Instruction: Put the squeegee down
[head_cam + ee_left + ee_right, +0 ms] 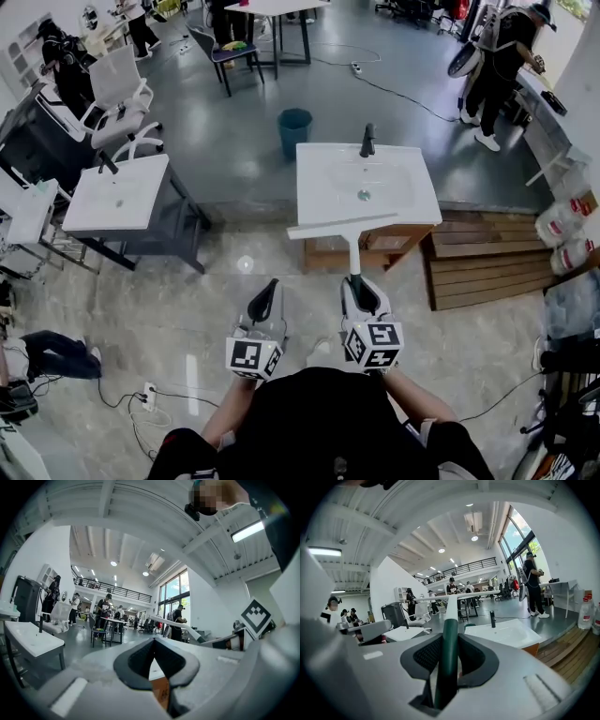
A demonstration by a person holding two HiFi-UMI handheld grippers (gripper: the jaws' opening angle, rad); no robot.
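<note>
Head view shows you standing on a pale glossy floor (216,272) that fills most of the frame. Just above the centre is a white sink (412,202) on a wooden base, with a dark tap at its far edge. A second white sink (94,211) stands on a dark frame at the left of the frame. At the right, beside the centre sink, lies a slatted wooden pallet (487,262). A teal bucket (294,129) sits on the grey floor beyond, in the upper middle.

Your squeegee (361,226) is not down. Its long white blade runs crosswise along the near edge of the centre sink in the head view, and its stem runs back toward you at the lower centre. In the right gripper view the blade shows above the sink, clear of it.

Your right gripper (362,292) has its jaws clamped on the dark green handle, which runs straight up between the pads. Your left gripper (266,292), just beside it at lower centre, is empty, with the jaw tips meeting.
</note>
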